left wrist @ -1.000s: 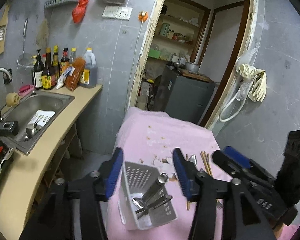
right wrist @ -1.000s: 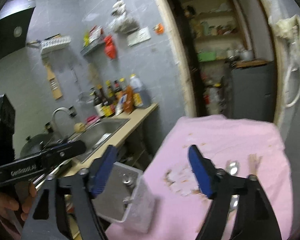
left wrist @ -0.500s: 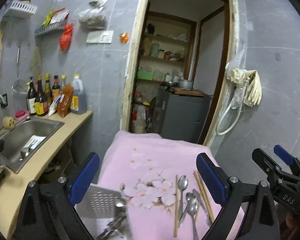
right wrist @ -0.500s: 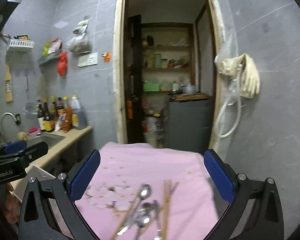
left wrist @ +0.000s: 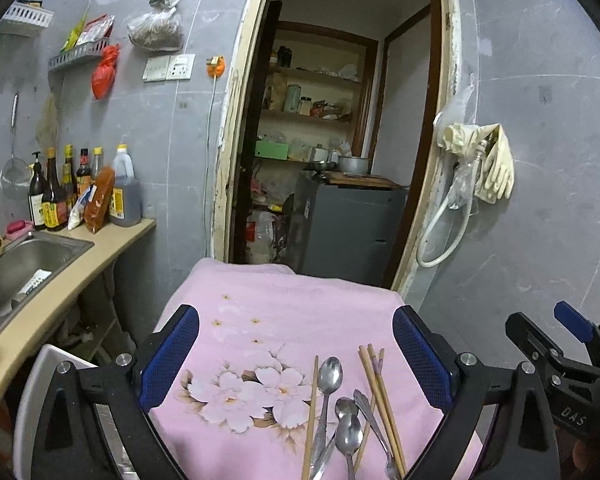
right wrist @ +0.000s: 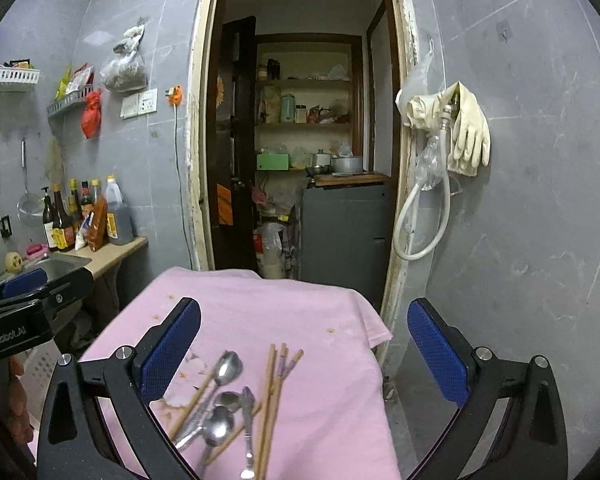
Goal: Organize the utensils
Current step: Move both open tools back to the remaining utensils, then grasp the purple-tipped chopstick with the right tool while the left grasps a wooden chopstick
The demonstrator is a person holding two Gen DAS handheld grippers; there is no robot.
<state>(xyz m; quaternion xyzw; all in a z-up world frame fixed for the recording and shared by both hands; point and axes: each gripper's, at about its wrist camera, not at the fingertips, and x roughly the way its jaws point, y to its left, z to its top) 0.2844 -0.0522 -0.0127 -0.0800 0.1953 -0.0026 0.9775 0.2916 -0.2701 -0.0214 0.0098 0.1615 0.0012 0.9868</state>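
Pink floral cloth [left wrist: 300, 308] on the kitchen table bears spoons [left wrist: 330, 376] and chopsticks [left wrist: 374, 376] in a loose pile near its front edge, unsorted, the white utensil basket [left wrist: 32, 396] just left of it, while left gripper [left wrist: 296, 360] and right gripper [right wrist: 304, 348] hover wide, empty.

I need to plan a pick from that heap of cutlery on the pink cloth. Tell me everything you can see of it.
The pile of utensils lies loose on the pink floral cloth, near its front right part. It holds several shiny metal spoons, bowls facing up, and light wooden chopsticks, all lying flat, handles mostly toward the camera, crossing and overlapping. Nothing grips them.
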